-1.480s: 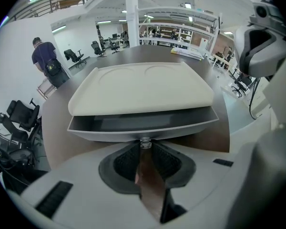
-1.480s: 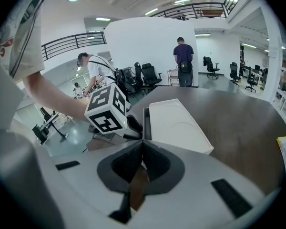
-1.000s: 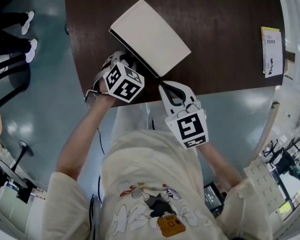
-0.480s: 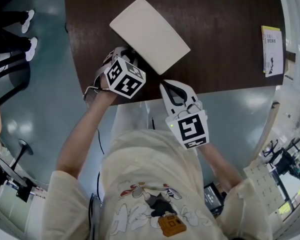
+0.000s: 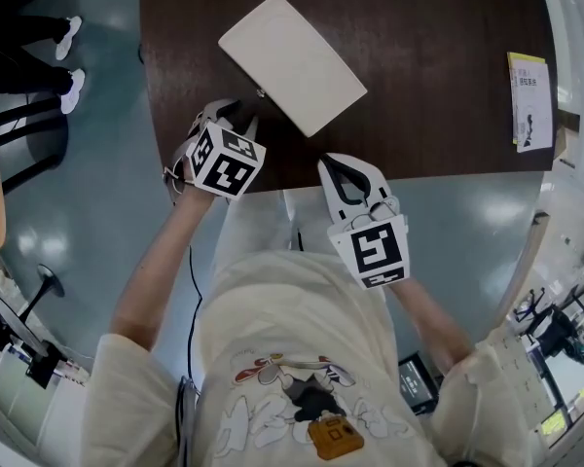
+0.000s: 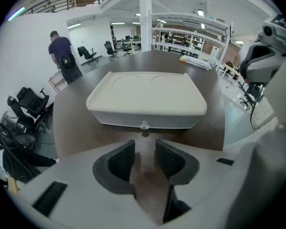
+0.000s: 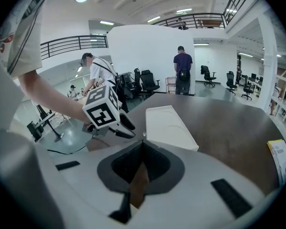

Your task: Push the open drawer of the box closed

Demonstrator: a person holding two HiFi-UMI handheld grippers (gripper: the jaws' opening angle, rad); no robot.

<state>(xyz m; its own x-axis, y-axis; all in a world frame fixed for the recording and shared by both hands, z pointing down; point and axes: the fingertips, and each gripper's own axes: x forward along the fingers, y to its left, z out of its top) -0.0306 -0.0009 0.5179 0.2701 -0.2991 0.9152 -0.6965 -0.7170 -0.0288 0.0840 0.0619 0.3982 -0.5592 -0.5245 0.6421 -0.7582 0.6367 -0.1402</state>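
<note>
A flat white box [image 5: 292,61] lies on the dark brown table [image 5: 438,47], its drawer front flush with the body. A small clear knob [image 6: 144,125] sticks out of the drawer front. My left gripper [image 5: 236,120] hangs a short way in front of that knob without touching it. Its jaws are opening and nothing is between them; in the left gripper view the left gripper [image 6: 145,149] shows a gap over bare table. My right gripper [image 5: 346,175] is shut and empty at the table's near edge, to the right of the box [image 7: 169,125].
A yellow booklet [image 5: 529,100] lies at the table's right edge. The table's near edge runs just under both grippers. People stand by office chairs [image 6: 24,109] on the floor beyond the table, one of them a person [image 6: 62,51] in dark clothes.
The drawer stood open with a dark gap; the left gripper pushed it flush into the box. That gripper has since drawn back toward me and its jaws have spread.
</note>
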